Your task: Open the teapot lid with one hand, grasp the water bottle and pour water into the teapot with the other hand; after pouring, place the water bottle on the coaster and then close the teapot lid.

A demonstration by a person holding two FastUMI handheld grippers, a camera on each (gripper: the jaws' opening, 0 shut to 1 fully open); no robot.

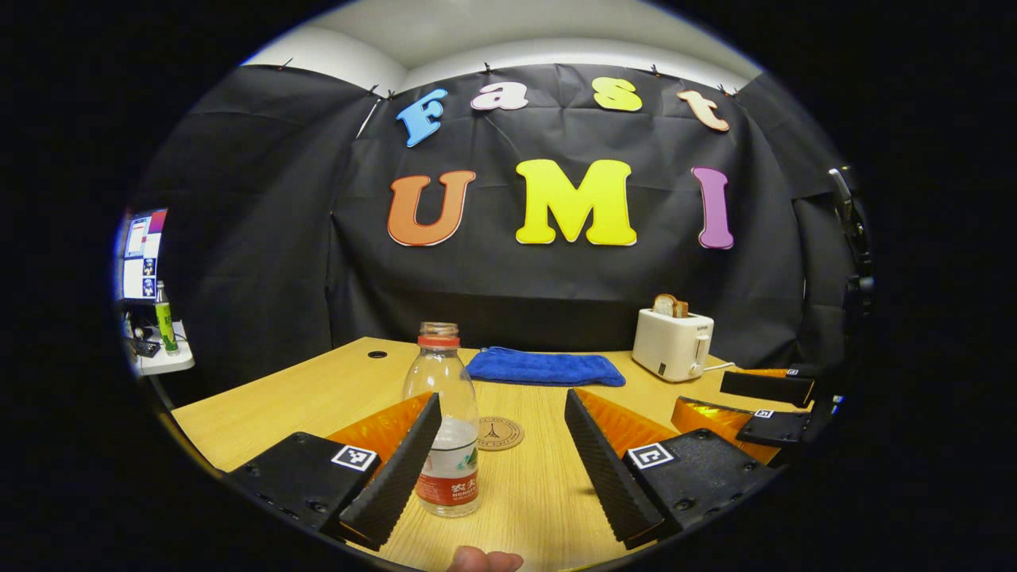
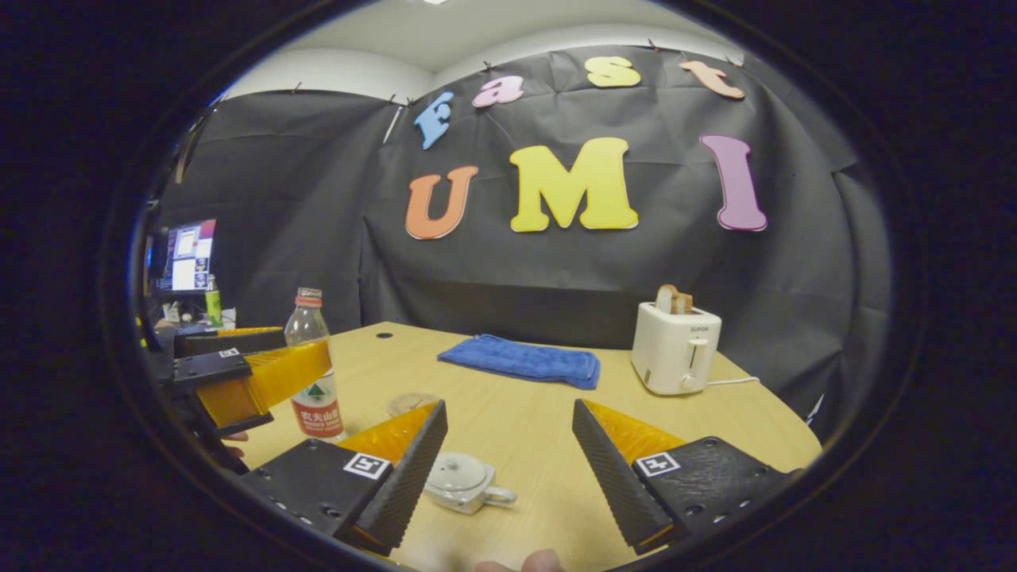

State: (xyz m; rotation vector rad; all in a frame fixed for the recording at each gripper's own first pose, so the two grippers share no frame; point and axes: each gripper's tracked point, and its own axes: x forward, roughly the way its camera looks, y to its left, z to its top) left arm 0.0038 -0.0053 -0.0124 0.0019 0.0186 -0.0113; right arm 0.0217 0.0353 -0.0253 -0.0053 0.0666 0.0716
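Note:
An uncapped clear water bottle (image 1: 446,429) with a red label stands upright on the wooden table, partly filled. My left gripper (image 1: 502,397) is open around it, and the bottle is right against the left finger (image 1: 401,469). A round coaster (image 1: 499,434) lies just behind the bottle. In the right gripper view, a small white teapot (image 2: 463,480) with its lid on sits low between the open fingers of my right gripper (image 2: 509,405). That view also shows the bottle (image 2: 311,397) at the left, with the left gripper (image 2: 306,345) around it and the coaster (image 2: 407,403) beside it.
A folded blue towel (image 1: 545,368) lies at the back of the table (image 1: 318,389). A white toaster (image 1: 672,343) with bread in it stands back right, its cord trailing off. The right gripper (image 1: 699,393) is at the right. A monitor (image 2: 189,256) and a green bottle are outside the booth on the left.

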